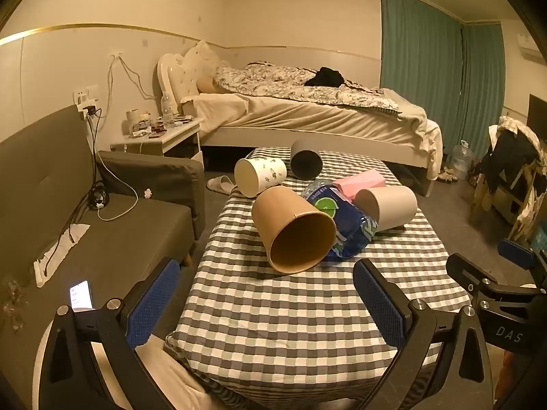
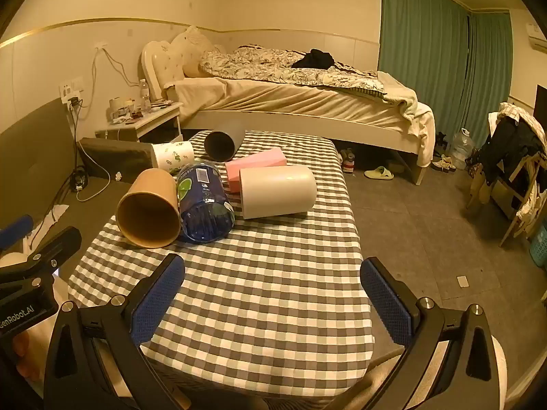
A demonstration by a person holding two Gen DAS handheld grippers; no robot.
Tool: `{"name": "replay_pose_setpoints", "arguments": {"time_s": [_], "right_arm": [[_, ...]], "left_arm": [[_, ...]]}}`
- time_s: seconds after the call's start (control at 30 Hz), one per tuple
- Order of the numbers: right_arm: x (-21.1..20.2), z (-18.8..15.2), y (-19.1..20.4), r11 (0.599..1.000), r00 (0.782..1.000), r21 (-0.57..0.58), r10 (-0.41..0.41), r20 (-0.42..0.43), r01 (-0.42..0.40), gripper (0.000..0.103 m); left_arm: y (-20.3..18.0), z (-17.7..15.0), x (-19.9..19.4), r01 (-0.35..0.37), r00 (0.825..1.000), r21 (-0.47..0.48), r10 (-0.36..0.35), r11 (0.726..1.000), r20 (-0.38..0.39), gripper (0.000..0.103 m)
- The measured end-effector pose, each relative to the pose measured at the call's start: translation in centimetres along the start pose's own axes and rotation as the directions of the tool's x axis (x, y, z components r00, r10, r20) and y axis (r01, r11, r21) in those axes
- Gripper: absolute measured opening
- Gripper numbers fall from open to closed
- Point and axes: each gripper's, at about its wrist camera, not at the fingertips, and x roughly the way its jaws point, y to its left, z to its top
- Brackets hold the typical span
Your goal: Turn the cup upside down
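Several cups lie on their sides on the checkered table [image 1: 290, 307] [image 2: 266, 290]. A brown paper cup [image 1: 294, 229] [image 2: 148, 208] lies nearest, mouth towards me. Beside it lie a blue plastic cup [image 1: 345, 225] [image 2: 203, 201] and a white cup [image 1: 386, 206] [image 2: 277, 191]. Farther back are a white cup with green print [image 1: 259, 176] [image 2: 172, 159] and a dark grey cup [image 1: 306, 160] [image 2: 224, 140]. My left gripper [image 1: 266, 304] is open and empty, short of the brown cup. My right gripper [image 2: 273, 300] is open and empty over the near table.
A pink box [image 1: 359, 181] [image 2: 254, 162] lies among the cups. A grey sofa [image 1: 85, 222] stands left of the table, a nightstand [image 1: 160, 136] and bed [image 1: 307, 109] behind it. A chair with clothes [image 2: 512, 164] stands at the right.
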Motion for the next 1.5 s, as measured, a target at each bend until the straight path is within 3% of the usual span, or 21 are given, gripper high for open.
{"name": "replay_pose_setpoints", "arguments": {"time_s": [1.5], "right_arm": [[0.46, -0.05, -0.36, 1.0, 1.0, 0.02, 0.006, -0.013, -0.005, 0.103]], "left_arm": [[-0.28, -0.01, 0.09, 0.001, 1.0, 0.013, -0.001, 1.0, -0.009, 0.103]]}}
